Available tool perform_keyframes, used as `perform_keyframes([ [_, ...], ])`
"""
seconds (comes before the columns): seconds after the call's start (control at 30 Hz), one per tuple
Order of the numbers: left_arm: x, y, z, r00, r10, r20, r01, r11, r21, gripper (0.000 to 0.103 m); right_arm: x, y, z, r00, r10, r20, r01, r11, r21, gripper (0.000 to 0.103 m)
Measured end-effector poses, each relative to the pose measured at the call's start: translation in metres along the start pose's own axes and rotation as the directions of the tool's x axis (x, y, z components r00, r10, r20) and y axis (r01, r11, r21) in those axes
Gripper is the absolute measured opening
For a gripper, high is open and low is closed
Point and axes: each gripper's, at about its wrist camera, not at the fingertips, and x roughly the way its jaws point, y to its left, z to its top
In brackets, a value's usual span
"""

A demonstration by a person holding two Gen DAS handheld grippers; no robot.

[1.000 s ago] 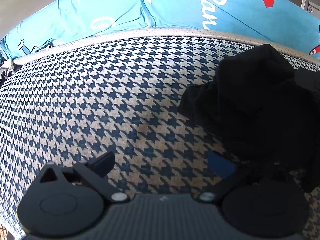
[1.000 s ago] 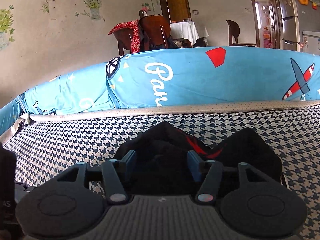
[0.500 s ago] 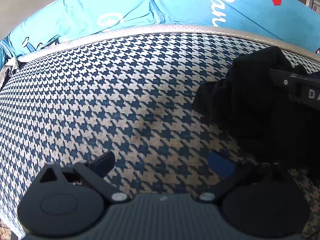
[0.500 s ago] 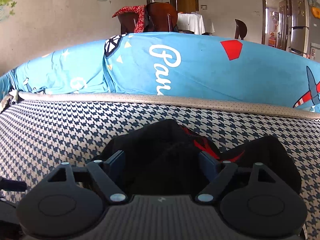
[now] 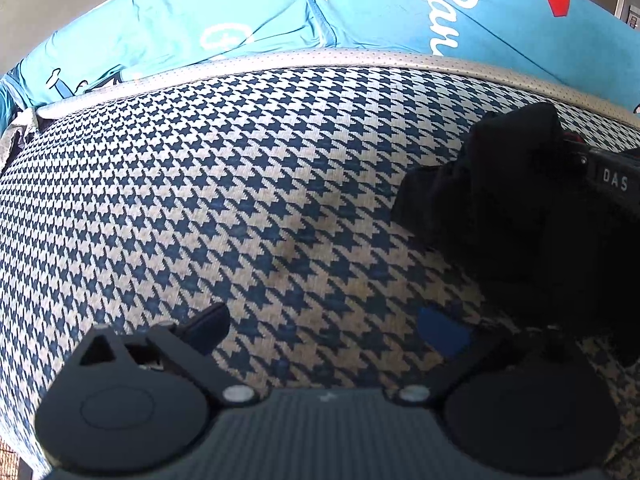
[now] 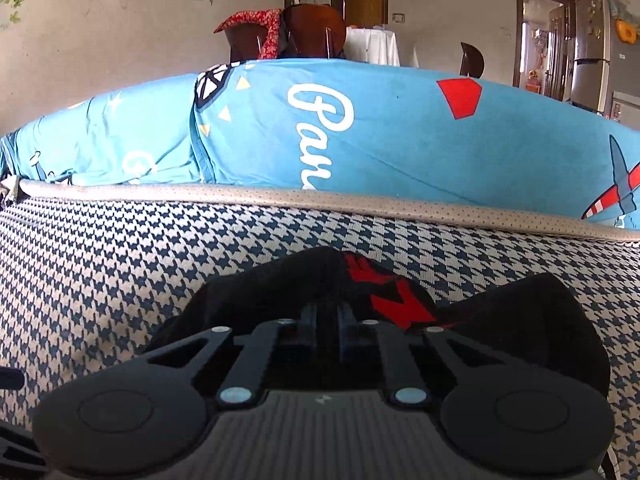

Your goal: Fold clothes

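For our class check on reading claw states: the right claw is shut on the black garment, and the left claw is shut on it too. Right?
Not quite. The left claw is open over bare houndstooth cover, per the left wrist view. The right claw is indeed shut on the black garment.

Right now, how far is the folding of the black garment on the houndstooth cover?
Nothing looks folded yet: the black garment with red print lies crumpled on the blue-and-white houndstooth cover. In hand: the right gripper is shut on its near edge. The left gripper is open and empty. All folds are left.
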Motion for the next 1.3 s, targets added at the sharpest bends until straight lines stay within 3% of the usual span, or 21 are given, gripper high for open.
perform_keyframes([
  [0.23, -0.001, 0.0, -0.001, 1.0, 0.007, 0.005, -0.007, 1.0, -0.002, 0.103, -0.027, 0.01, 0.011, 0.99, 0.107, 0.094, -0.107, 0.994, -0.01, 0.011],
  [0.4, -0.002, 0.0, -0.002, 1.0, 0.006, 0.009, -0.006, 1.0, -0.002, 0.103, -0.036, 0.019, 0.011, 0.974, 0.203, 0.097, -0.2, 0.979, -0.033, 0.011],
  [0.9, -0.005, 0.008, -0.004, 1.0, 0.024, 0.012, -0.024, 1.0, -0.004, 0.103, -0.049, 0.04, 0.004, 0.912, 0.409, 0.043, -0.403, 0.909, -0.105, 0.011],
  [1.3, -0.012, 0.003, -0.006, 0.999, 0.035, 0.021, -0.035, 0.999, 0.002, 0.103, -0.07, 0.052, -0.002, 0.875, 0.484, 0.012, -0.474, 0.862, -0.179, 0.019],
])
